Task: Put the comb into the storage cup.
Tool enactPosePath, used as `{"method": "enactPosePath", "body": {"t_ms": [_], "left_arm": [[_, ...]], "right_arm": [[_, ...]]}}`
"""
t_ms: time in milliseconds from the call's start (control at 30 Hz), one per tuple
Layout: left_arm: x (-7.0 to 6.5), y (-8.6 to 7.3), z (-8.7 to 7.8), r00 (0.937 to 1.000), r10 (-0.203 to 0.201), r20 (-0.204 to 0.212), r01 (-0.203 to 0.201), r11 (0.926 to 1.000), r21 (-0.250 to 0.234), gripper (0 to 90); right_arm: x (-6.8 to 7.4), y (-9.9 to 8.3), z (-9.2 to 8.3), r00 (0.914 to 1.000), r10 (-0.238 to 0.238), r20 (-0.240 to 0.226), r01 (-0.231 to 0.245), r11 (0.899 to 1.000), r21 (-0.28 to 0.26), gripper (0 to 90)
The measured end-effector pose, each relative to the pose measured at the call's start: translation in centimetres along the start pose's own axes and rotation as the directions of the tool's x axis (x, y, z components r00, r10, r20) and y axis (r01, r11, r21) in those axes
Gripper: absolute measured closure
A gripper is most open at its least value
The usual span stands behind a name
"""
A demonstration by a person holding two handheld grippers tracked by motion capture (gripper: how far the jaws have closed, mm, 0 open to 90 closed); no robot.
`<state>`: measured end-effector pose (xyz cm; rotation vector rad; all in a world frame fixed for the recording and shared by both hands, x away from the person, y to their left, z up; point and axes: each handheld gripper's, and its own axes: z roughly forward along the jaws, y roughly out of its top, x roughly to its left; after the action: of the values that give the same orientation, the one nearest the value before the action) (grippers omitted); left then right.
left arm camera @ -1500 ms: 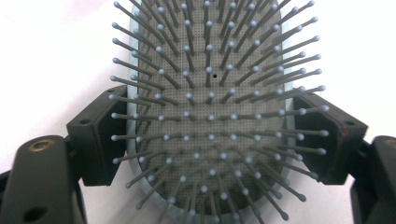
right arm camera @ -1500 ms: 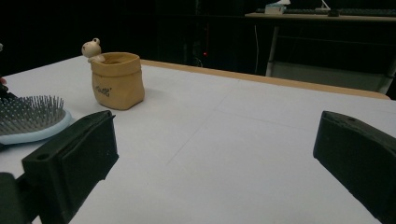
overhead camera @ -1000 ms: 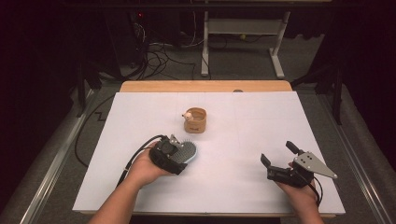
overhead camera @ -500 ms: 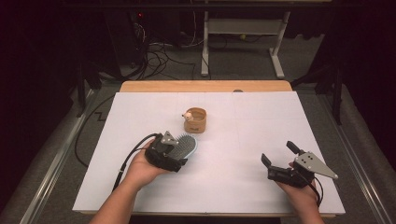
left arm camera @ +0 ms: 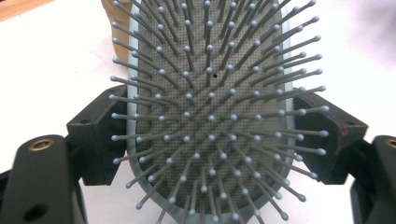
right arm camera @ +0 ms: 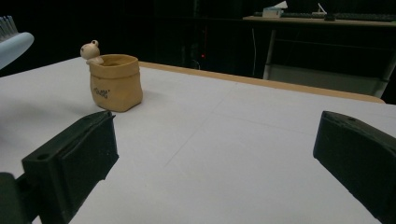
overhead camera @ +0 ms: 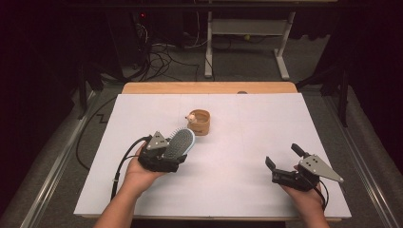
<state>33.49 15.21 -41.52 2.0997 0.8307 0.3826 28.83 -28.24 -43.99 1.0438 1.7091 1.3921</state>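
Nearby, tan pot (overhead camera: 200, 122) just beyond gripped hairbrush (overhead camera: 179, 142).

Pale-blue hairbrush (overhead camera: 180, 143), tan pot (overhead camera: 200, 121)

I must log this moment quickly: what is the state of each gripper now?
Left gripper: shut on the hairbrush.
Right gripper: open, holding nothing.

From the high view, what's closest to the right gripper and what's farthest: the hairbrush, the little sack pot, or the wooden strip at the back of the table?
From the right gripper, low on the table's right side:
1. Hairbrush, across to the left, held in the left gripper.
2. Little sack pot, farther back near the middle, close behind the brush.
3. Wooden strip, along the table's far edge.
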Motion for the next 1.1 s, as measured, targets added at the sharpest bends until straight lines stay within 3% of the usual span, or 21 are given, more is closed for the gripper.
{"method": "enactPosePath", "body": {"t_ms": [367, 833, 1000, 1100], "left_arm": [[-0.07, -0.37, -0.6, 0.9993, -0.038, 0.002, 0.038, 0.9943, -0.1, 20.3], [-0.53, -0.34, -0.53, 0.999, -0.037, -0.026, 0.031, 0.9807, -0.193, 20.3], [-0.72, -0.36, -0.66, 0.9986, -0.034, -0.04, 0.024, 0.9734, -0.228, 20.4], [-0.9, -0.37, -0.8, 0.9985, -0.033, -0.043, 0.021, 0.9654, -0.26, 20.3]], "right_arm": [[0.03, -0.01, -0.01, 1.0, -0.005, -0.001, 0.005, 1.0, -0.001, 0.0], [0.09, -0.06, 0.02, 1.0, -0.005, 0.0, 0.005, 1.0, 0.003, 0.0], [0.05, -0.09, 0.02, 1.0, -0.006, 0.002, 0.006, 1.0, 0.004, 0.0], [0.02, -0.09, -0.01, 1.0, 0.001, 0.004, -0.001, 1.0, 0.004, 0.0]]}}
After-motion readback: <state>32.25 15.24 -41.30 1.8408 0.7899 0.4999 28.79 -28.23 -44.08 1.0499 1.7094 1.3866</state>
